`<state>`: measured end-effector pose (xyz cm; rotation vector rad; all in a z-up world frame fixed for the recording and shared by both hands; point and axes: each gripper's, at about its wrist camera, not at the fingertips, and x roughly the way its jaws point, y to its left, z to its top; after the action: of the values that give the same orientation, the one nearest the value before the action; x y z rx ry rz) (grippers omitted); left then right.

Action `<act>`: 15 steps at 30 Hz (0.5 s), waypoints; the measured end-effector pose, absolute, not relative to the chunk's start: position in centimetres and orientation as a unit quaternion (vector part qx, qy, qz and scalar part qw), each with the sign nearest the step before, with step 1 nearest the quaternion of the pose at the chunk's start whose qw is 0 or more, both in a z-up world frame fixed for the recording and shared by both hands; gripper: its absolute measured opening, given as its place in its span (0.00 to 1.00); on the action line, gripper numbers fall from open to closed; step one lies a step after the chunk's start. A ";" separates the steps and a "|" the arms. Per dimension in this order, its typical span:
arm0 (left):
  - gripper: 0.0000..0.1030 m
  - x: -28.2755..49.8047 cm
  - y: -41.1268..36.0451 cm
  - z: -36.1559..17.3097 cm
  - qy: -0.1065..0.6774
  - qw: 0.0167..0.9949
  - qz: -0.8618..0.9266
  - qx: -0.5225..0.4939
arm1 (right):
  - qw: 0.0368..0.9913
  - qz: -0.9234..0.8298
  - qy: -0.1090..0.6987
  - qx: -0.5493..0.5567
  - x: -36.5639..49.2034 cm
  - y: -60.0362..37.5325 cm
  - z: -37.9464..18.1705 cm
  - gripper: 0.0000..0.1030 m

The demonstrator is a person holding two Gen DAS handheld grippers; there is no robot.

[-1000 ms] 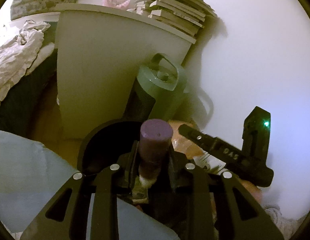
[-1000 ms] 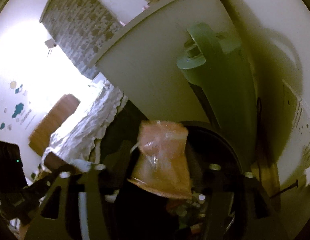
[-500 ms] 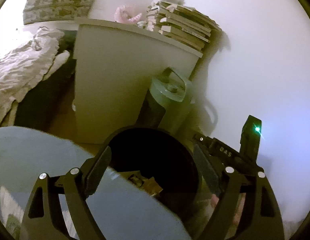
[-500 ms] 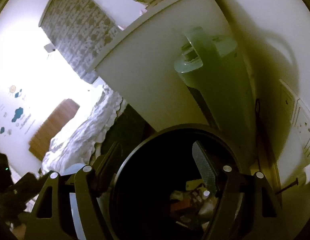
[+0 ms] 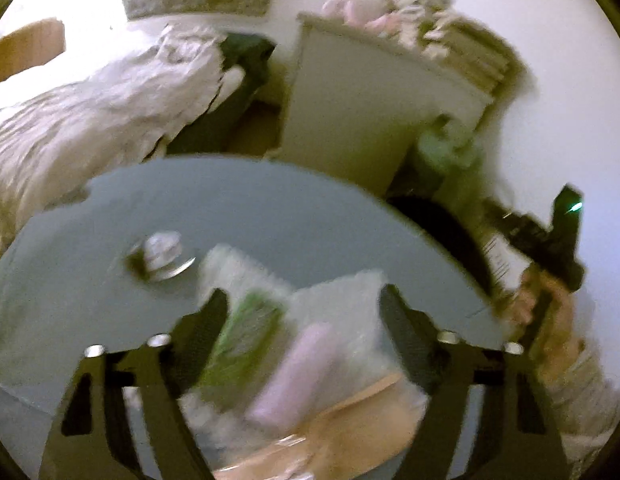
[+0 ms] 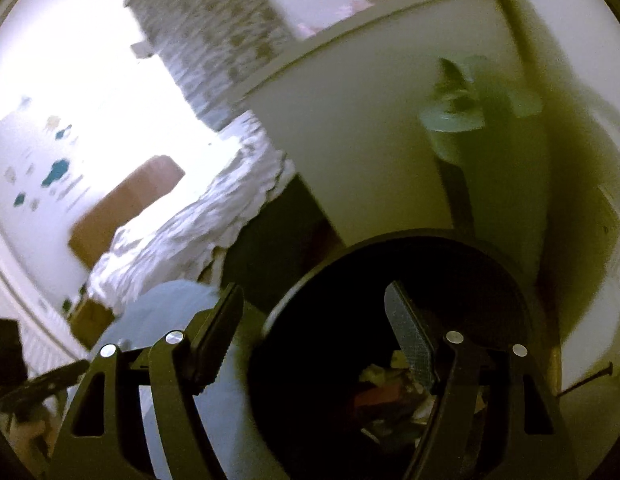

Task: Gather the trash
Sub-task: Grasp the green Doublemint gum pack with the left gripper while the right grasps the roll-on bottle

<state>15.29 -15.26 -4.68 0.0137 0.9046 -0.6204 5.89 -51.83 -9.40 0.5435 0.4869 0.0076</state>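
The black round trash bin [image 6: 450, 264] sits on the floor beside the blue-grey round table [image 5: 249, 220]; several scraps lie in its bottom [image 6: 394, 388]. My right gripper [image 6: 314, 312] is open and empty above the bin's rim. My left gripper [image 5: 301, 308] is open and empty over the table, above a blurred pile: a white-green wrapper [image 5: 245, 320], a pale purple tube [image 5: 293, 368] and an orange-tan packet [image 5: 350, 432]. A small crumpled wrapper on a lid [image 5: 161, 256] lies further left. The bin edge [image 5: 442, 224] shows behind the table.
A white cabinet [image 5: 350, 120] with stacked books [image 5: 470, 56] stands behind, a pale green appliance [image 6: 478, 128] against it. A bed with white bedding [image 5: 89, 112] is at left. The white wall [image 5: 570, 80] is close on the right.
A second ago the left gripper held a purple tube and the right an orange packet over the bin; both opened and dropped them. The left gripper has since swung back over the table.
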 end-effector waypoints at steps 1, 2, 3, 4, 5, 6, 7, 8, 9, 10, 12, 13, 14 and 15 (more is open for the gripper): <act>0.54 15.6 -14.7 -5.2 0.438 0.850 -0.293 0.009 | 0.936 0.013 0.240 0.255 6.0 -51.0 -9.3 0.71; 0.51 15.9 -14.1 -5.8 0.446 0.847 -0.290 0.015 | 0.938 0.024 0.244 0.246 6.1 -50.1 -9.1 0.71; 0.45 16.2 -13.8 -6.3 0.452 0.844 -0.287 0.023 | 0.938 0.033 0.248 0.240 6.2 -49.4 -9.1 0.71; 0.42 16.5 -13.6 -6.7 0.456 0.842 -0.285 0.032 | 0.939 0.039 0.251 0.233 6.3 -48.7 -9.0 0.71; 0.43 16.6 -13.4 -7.0 0.458 0.841 -0.285 0.036 | 0.939 0.046 0.253 0.227 6.4 -48.0 -8.9 0.71; 0.43 16.7 -13.2 -7.2 0.457 0.840 -0.291 0.034 | 0.940 0.054 0.256 0.221 6.5 -47.3 -8.8 0.71; 0.43 16.8 -13.1 -7.4 0.456 0.838 -0.297 0.033 | 0.940 0.063 0.259 0.213 6.6 -46.4 -8.7 0.71; 0.43 16.8 -13.1 -7.4 0.454 0.837 -0.302 0.037 | 0.940 0.072 0.265 0.204 6.9 -45.4 -8.5 0.71; 0.43 16.9 -13.1 -7.5 0.453 0.836 -0.308 0.041 | 0.939 0.078 0.271 0.197 7.1 -44.6 -8.2 0.71; 0.43 17.0 -13.3 -7.6 0.454 0.833 -0.313 0.042 | 0.937 0.093 0.280 0.186 7.6 -43.4 -7.9 0.71; 0.43 17.2 -13.8 -8.0 0.453 0.829 -0.324 0.051 | 0.930 0.128 0.306 0.159 9.0 -40.8 -7.1 0.71; 0.43 17.0 -14.1 -8.0 0.449 0.830 -0.326 0.060 | 0.928 0.138 0.316 0.139 9.6 -39.5 -6.7 0.71; 0.43 16.9 -14.3 -7.9 0.444 0.831 -0.327 0.069 | 0.928 0.152 0.317 0.121 10.2 -38.0 -6.0 0.71; 0.41 16.9 -14.4 -8.0 0.441 0.831 -0.329 0.075 | 0.927 0.163 0.318 0.112 10.6 -36.9 -5.4 0.71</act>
<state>16.91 -14.38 -7.97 0.1588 0.9353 -0.6987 10.65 -36.90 -5.42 0.2290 0.6512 0.3351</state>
